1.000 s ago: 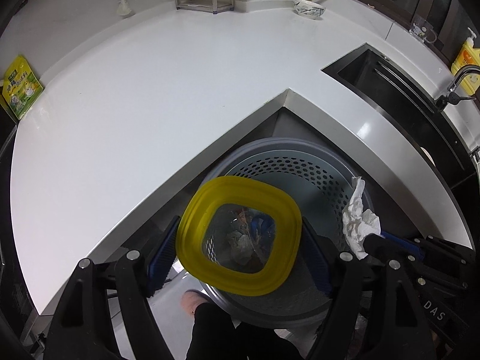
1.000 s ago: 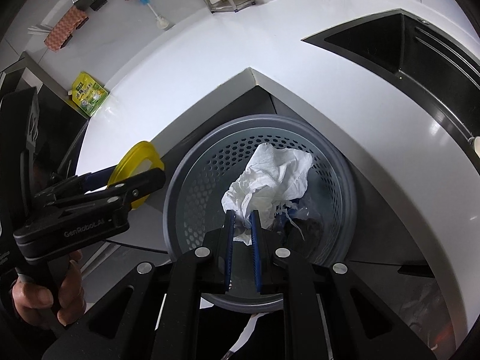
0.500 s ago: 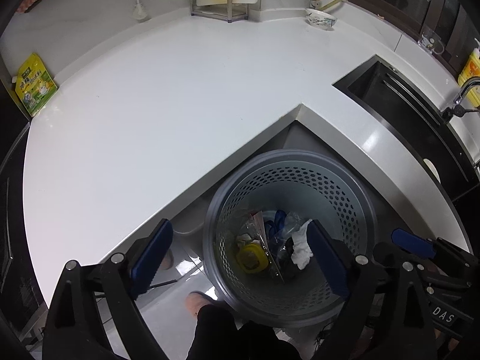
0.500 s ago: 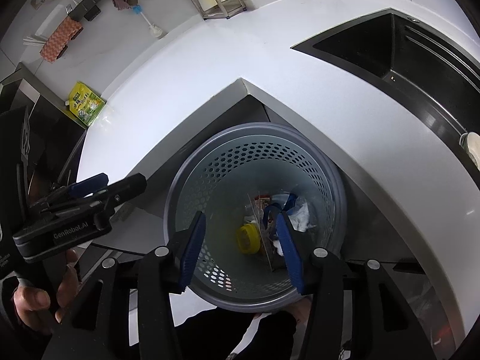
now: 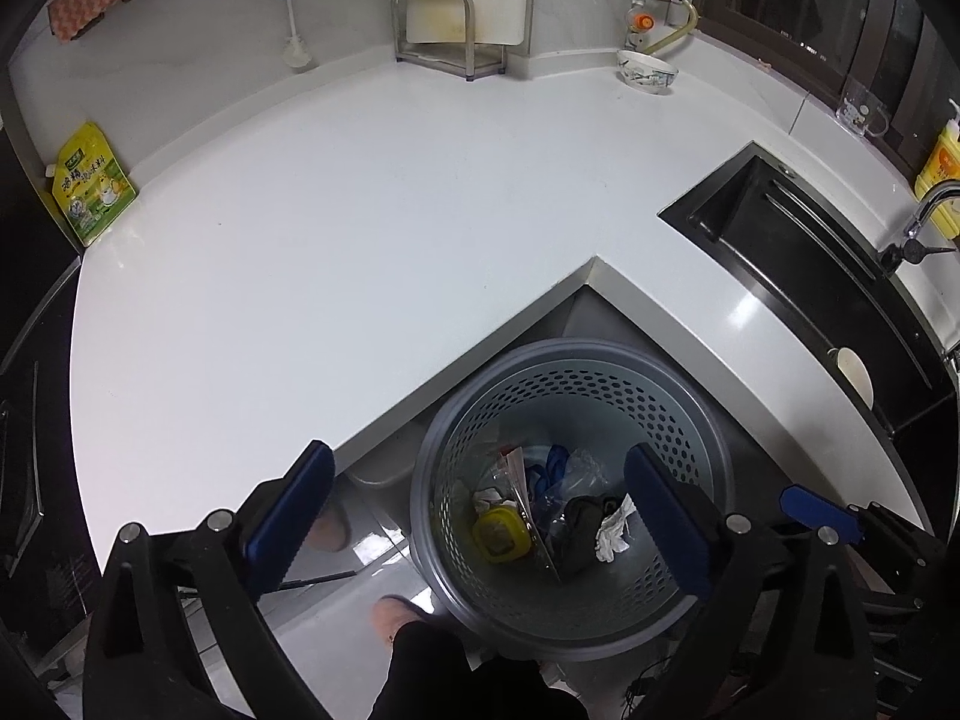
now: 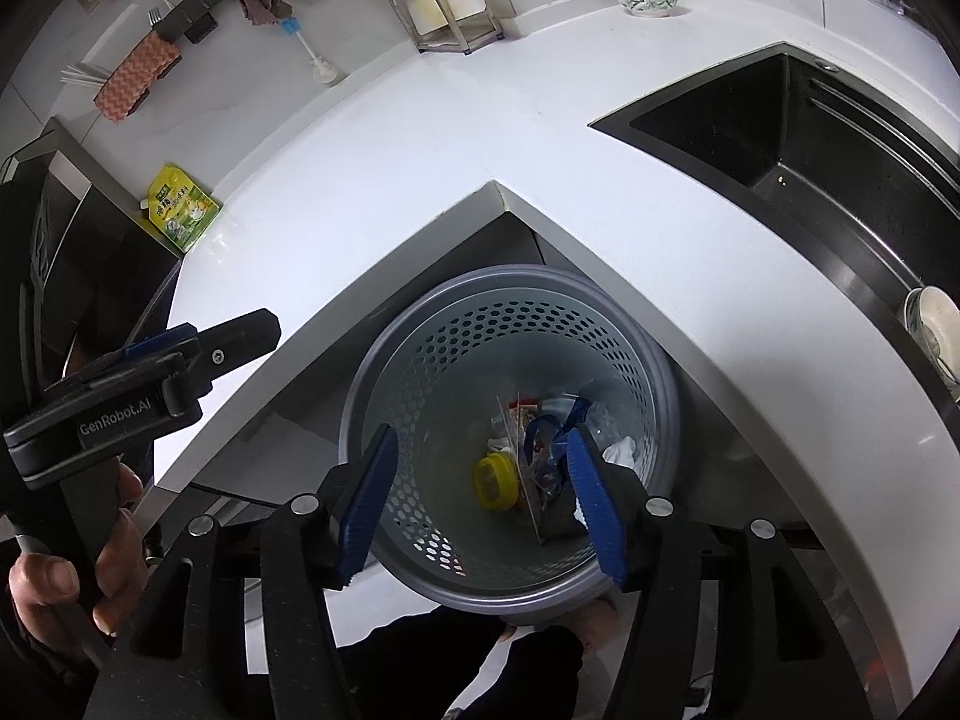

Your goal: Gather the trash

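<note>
The trash is lying at the bottom of the grey perforated bin (image 5: 576, 420): a yellow lid (image 5: 500, 534), a crumpled white tissue (image 5: 613, 529), dark scraps and clear wrapping beside them. The bin is standing on the floor, tucked into the inner corner where the two runs of the white surface (image 5: 336, 228) are meeting. The left tool (image 5: 480, 516) is hanging over the bin with its jaws opening wide and nothing between them; the right tool (image 6: 480, 504) is hovering over the same bin, jaws opening, also gripping nothing. Across the surface, the broad middle is lying bare, with things keeping to the edges: a yellow-green pouch (image 5: 90, 186) at the left end, a metal rack (image 5: 447, 30) and a brush (image 5: 294, 30) against the back wall, a patterned bowl (image 5: 647, 69) near the corner. The black sink (image 5: 798, 252) is cutting into the right run, with a faucet (image 5: 924, 216) and yellow bottle (image 5: 942, 174) behind it.
</note>
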`<action>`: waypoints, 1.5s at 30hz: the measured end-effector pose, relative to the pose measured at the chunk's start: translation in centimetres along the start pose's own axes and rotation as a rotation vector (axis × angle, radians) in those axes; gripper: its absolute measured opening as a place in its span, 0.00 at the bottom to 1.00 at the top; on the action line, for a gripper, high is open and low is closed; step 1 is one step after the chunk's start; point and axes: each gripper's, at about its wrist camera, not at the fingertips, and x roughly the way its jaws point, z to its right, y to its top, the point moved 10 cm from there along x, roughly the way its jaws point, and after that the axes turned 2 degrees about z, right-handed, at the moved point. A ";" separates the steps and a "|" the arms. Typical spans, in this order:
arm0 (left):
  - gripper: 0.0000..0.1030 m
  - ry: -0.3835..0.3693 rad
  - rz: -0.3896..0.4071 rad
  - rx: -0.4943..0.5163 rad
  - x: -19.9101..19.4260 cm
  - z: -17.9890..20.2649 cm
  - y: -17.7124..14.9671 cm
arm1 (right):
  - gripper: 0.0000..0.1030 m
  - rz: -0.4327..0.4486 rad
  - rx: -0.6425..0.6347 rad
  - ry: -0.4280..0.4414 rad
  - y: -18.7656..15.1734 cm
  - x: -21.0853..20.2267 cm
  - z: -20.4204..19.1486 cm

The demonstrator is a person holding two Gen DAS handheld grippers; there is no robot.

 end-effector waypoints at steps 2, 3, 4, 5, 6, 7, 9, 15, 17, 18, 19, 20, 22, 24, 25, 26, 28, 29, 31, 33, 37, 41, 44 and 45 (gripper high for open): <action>0.93 0.004 0.003 -0.003 -0.1 0.0 0.1 | 0.56 -0.001 0.003 -0.003 0.1 -0.2 0.0; 0.93 0.007 0.004 -0.003 -0.2 -0.1 0.2 | 0.56 -0.001 0.005 -0.004 0.1 -0.3 0.1; 0.93 0.009 0.007 -0.004 -0.4 -0.1 0.3 | 0.57 0.000 0.005 -0.006 0.1 -0.5 0.1; 0.93 0.010 0.009 -0.005 -0.5 -0.1 0.3 | 0.57 0.002 0.005 -0.006 0.1 -0.6 0.1; 0.93 0.012 0.010 -0.004 -0.6 -0.1 0.4 | 0.58 0.002 0.006 -0.008 0.2 -0.6 0.1; 0.93 0.013 0.011 -0.004 -0.6 0.0 0.5 | 0.58 0.003 0.007 -0.008 0.2 -0.7 0.2; 0.93 0.016 0.013 -0.002 -0.8 0.0 0.5 | 0.58 0.005 0.007 -0.010 0.3 -0.9 0.2; 0.94 0.025 0.017 -0.003 -1.2 -0.2 0.6 | 0.59 0.010 0.002 -0.012 0.5 -1.3 0.1; 0.94 0.026 0.017 -0.005 -1.3 -0.2 0.6 | 0.59 0.010 0.003 -0.011 0.5 -1.3 0.1; 0.94 0.028 0.016 -0.005 -1.4 -0.3 0.6 | 0.59 0.010 0.003 -0.011 0.5 -1.3 0.1; 0.94 0.029 0.017 -0.005 -1.4 -0.3 0.6 | 0.59 0.010 0.002 -0.012 0.5 -1.3 0.1; 0.94 0.030 0.017 -0.005 -1.4 -0.3 0.7 | 0.59 0.010 0.002 -0.012 0.6 -1.4 0.1; 0.94 0.031 0.018 -0.006 -1.5 -0.3 0.7 | 0.60 0.010 0.000 -0.011 0.6 -1.4 0.1; 0.94 0.033 0.019 -0.006 -1.5 -0.4 0.6 | 0.60 0.010 0.002 -0.012 0.5 -1.4 0.1; 0.94 0.033 0.019 -0.006 -1.6 -0.4 0.6 | 0.60 0.010 0.002 -0.011 0.5 -1.3 0.1; 0.94 0.033 0.020 -0.006 -1.6 -0.4 0.6 | 0.60 0.010 0.002 -0.011 0.5 -1.3 0.1; 0.94 0.032 0.019 -0.006 -1.6 -0.5 0.6 | 0.60 0.009 -0.001 -0.011 0.5 -1.3 0.1; 0.94 0.031 0.018 -0.006 -1.6 -0.4 0.6 | 0.60 0.009 0.000 -0.011 0.5 -1.4 0.1; 0.94 0.032 0.018 -0.006 -1.6 -0.5 0.6 | 0.60 0.010 0.001 -0.010 0.5 -1.4 0.1; 0.94 0.033 0.018 -0.004 -1.6 -0.5 0.6 | 0.60 0.009 0.001 -0.011 0.5 -1.4 0.1; 0.94 0.038 0.014 -0.006 -1.7 -0.6 0.5 | 0.60 0.009 0.000 -0.010 0.5 -1.4 0.1; 0.94 0.047 0.012 -0.008 -1.6 -0.9 0.5 | 0.60 0.010 -0.002 -0.010 0.5 -1.4 0.1; 0.94 0.050 0.012 -0.006 -1.6 -0.8 0.4 | 0.60 0.010 -0.004 -0.012 0.5 -1.5 0.1; 0.94 0.050 0.012 -0.005 -1.6 -0.8 0.4 | 0.60 0.011 -0.004 -0.014 0.5 -1.5 0.1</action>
